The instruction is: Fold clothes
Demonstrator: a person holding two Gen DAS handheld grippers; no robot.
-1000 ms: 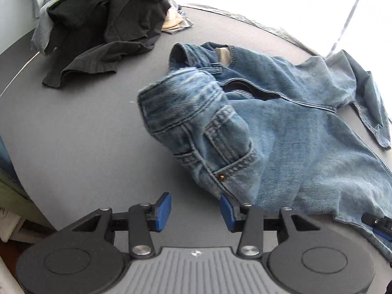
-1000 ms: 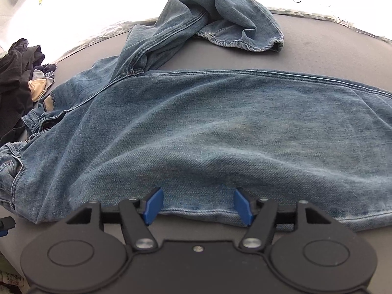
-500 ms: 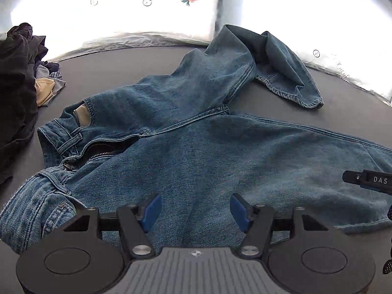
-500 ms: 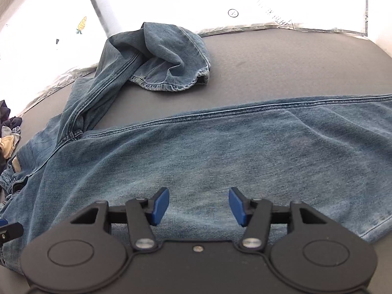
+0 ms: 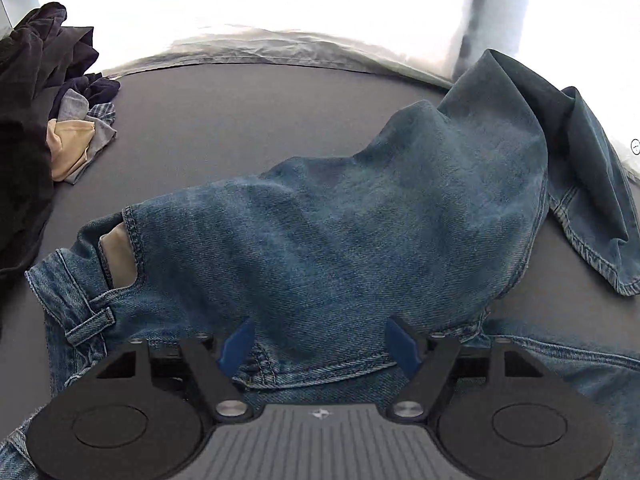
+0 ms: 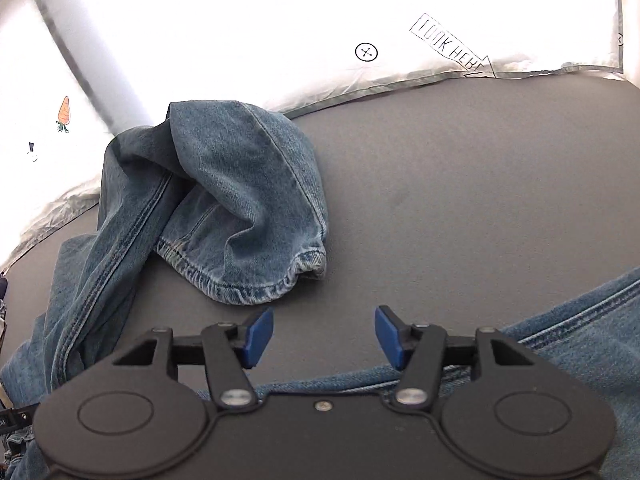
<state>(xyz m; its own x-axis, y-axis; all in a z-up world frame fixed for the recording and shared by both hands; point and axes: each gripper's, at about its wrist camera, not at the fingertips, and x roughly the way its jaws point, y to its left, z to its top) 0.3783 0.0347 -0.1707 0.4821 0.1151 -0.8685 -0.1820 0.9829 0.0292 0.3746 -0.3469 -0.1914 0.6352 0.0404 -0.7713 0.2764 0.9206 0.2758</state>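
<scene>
Denim fills the near ground of both views: the jeans (image 5: 360,216) lie spread on the grey table (image 5: 224,120), waistband toward the left, legs running off to the right; the left gripper (image 5: 320,342) hangs over the seat and crotch seam, its blue pads spreading wider at this moment, cloth lying under the gap but not pinched; the right gripper (image 6: 324,334) also has its pads parting slightly, only bare table between them, the near leg's edge running just behind and beneath it toward the right. Beyond the right gripper, close ahead and slightly to its left, sits the bunched hem (image 6: 256,280) of the far leg, doubled back on itself in a heap; that leg's long axis runs from the crotch by the left gripper diagonally away toward the white sheet (image 6: 360,20) at the table's back edge. By this reading, the right hand is much the nearer to the crumpled hem, the left to the waist end. Farthest off on the left lies a pile of dark clothes (image 5: 32,92), well apart from the jeans.
</scene>
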